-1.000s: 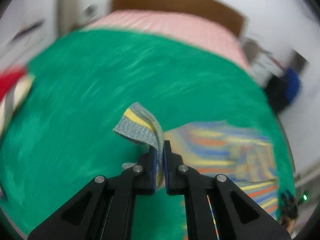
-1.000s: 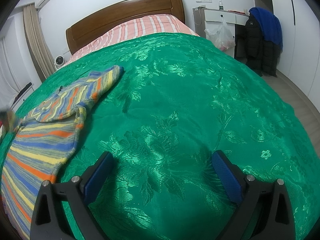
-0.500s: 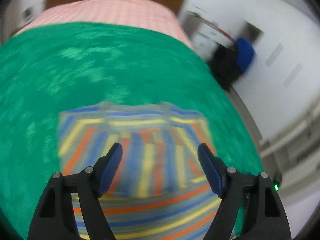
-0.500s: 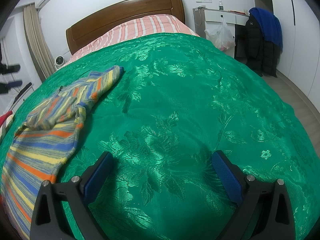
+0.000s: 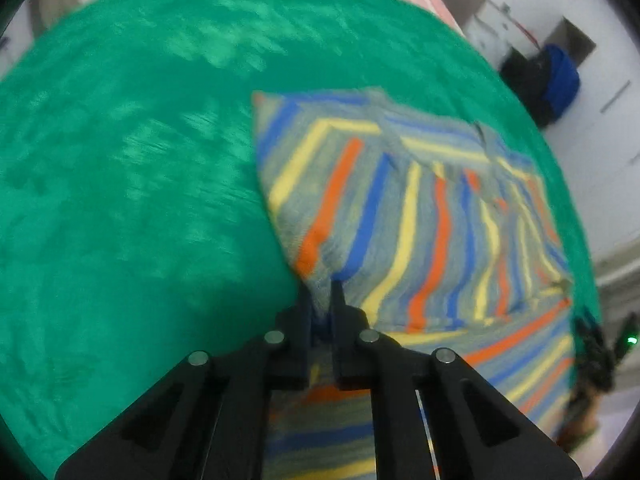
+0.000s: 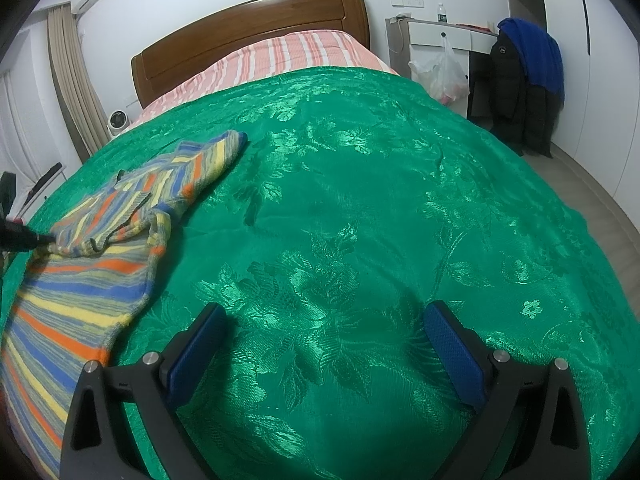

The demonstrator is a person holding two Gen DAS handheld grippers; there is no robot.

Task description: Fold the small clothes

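A small striped sweater [image 5: 420, 208], grey with blue, yellow and orange stripes, lies on the green bedspread [image 5: 140, 180]. One sleeve is folded over its body. My left gripper [image 5: 321, 292] is shut on the near edge of that folded part. In the right wrist view the sweater [image 6: 104, 248] lies at the left, and the left gripper's tip [image 6: 24, 236] shows at its edge. My right gripper [image 6: 324, 344] is open and empty, low over the bedspread [image 6: 360, 200], well to the right of the sweater.
A wooden headboard [image 6: 248, 36] and striped pink bedding [image 6: 280, 56] are at the far end. A white desk [image 6: 440, 36] with a plastic bag and a chair draped with dark and blue jackets [image 6: 524, 80] stand at the right.
My left gripper let go of the sleeve cuff, opened over the sweater, then shut on the folded part's near edge. The right gripper has not moved.
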